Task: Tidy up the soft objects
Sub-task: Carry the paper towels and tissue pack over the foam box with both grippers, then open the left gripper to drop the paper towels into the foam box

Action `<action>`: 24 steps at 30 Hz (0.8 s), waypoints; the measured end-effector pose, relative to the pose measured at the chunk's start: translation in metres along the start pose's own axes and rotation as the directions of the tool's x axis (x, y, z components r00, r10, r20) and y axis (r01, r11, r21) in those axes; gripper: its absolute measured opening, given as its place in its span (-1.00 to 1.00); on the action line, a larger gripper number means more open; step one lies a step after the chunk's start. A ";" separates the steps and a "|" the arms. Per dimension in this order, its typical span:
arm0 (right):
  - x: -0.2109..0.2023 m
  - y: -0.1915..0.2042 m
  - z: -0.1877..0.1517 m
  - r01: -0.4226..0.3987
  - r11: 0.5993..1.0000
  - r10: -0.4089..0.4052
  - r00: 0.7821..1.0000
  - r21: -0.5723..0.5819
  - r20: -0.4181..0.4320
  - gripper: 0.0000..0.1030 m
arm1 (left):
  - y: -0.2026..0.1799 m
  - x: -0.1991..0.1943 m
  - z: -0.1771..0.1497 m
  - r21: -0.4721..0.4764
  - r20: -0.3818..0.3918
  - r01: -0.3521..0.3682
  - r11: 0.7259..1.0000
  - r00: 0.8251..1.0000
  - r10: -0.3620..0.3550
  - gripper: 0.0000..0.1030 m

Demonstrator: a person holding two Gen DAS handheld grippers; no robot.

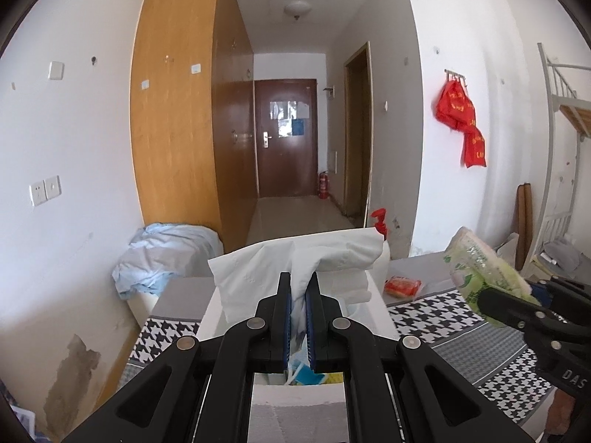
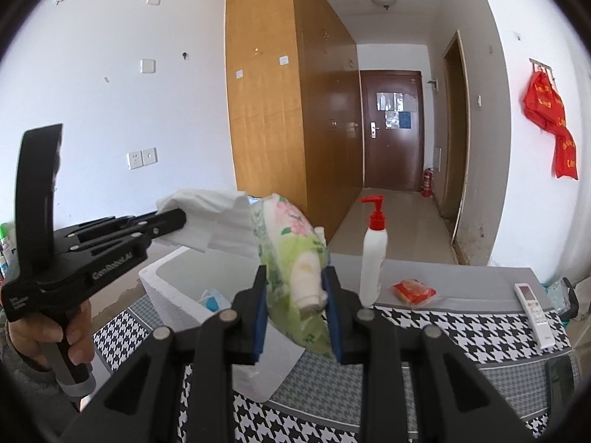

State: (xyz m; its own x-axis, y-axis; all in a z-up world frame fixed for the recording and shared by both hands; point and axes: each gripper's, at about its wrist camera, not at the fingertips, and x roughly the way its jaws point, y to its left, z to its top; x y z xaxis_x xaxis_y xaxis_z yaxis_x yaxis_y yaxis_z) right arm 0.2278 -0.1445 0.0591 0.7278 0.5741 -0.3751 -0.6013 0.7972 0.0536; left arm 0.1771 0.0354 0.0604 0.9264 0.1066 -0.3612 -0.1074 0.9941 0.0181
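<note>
Left gripper [image 1: 298, 286] is clenched tight on a bunch of white tissue paper [image 1: 295, 254], its blue-padded fingers [image 1: 286, 317] pinching the sheets so they fan out above the open white foam box [image 2: 173, 295], which sits at the left end of the houndstooth-covered tabletop [image 2: 461, 328]. From the right wrist view you can see a person's hand [image 2: 55, 336] wrapped around that left gripper's handle, off the tabletop's left edge. Right gripper [image 2: 295, 288] is grasping a soft pack of tissues in green floral wrapping [image 2: 291, 258], fingers [image 2: 258, 317] pressed on both sides, the pack tilted and lifted clear of the tabletop, just beside the box's right wall. Inside the box, something blue and something yellow show, too small to tell what. Toward the far edge stands a white pump bottle with a red top [image 2: 373, 258], upright, with a small orange-red packet [image 2: 413, 291] lying near it, and a white remote control [image 2: 533, 313] near the right edge.
</note>
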 end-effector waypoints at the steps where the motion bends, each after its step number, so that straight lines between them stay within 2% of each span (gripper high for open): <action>1: 0.000 0.000 0.000 0.000 1.000 0.000 1.000 -0.002 0.000 -0.38 | 0.001 0.003 -0.001 -0.003 -0.008 -0.004 1.000 1.000 0.003 -0.87; 12: 0.006 0.003 0.001 0.006 1.000 -0.006 1.000 -0.016 -0.008 -0.38 | 0.009 0.029 -0.006 -0.040 -0.094 -0.015 0.999 0.996 0.011 -0.87; 15: 0.008 0.004 0.001 0.009 1.000 -0.009 1.000 -0.017 -0.009 -0.38 | 0.011 0.036 -0.007 -0.036 -0.124 -0.022 0.999 0.992 0.017 -0.80; 17: 0.009 0.005 0.002 0.011 1.000 -0.011 1.000 -0.020 -0.010 -0.38 | 0.012 0.040 -0.009 -0.037 -0.146 -0.022 0.999 0.989 0.017 -0.63; 18: 0.009 0.005 0.002 0.012 1.000 -0.012 1.000 -0.021 -0.010 -0.38 | 0.013 0.041 -0.010 -0.035 -0.154 -0.021 0.999 0.988 0.016 -0.37; 19: 0.009 0.006 0.002 0.014 1.000 -0.014 1.000 -0.024 -0.009 -0.38 | 0.013 0.042 -0.011 -0.029 -0.160 -0.020 0.999 0.987 0.015 -0.21; 20: 0.010 0.007 0.003 0.018 0.999 -0.018 1.000 -0.027 -0.008 -0.38 | 0.014 0.042 -0.012 -0.028 -0.157 -0.025 0.999 0.987 0.020 0.09; 21: 0.011 0.007 0.003 0.020 0.999 -0.020 1.000 -0.028 -0.008 -0.38 | 0.015 0.040 -0.013 -0.029 -0.147 -0.033 0.999 0.989 0.029 0.30; 24: 0.013 0.008 0.006 0.022 0.999 -0.023 1.000 -0.028 -0.007 -0.38 | 0.017 0.033 -0.013 -0.020 -0.114 -0.046 0.999 0.993 0.043 0.69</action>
State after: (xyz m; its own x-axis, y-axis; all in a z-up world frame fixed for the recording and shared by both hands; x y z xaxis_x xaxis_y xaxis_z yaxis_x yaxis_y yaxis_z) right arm 0.2342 -0.1300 0.0602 0.7388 0.5546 -0.3828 -0.5938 0.8043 0.0193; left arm 0.2008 0.0552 0.0365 0.8739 0.1464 -0.4635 -0.1569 0.9875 0.0161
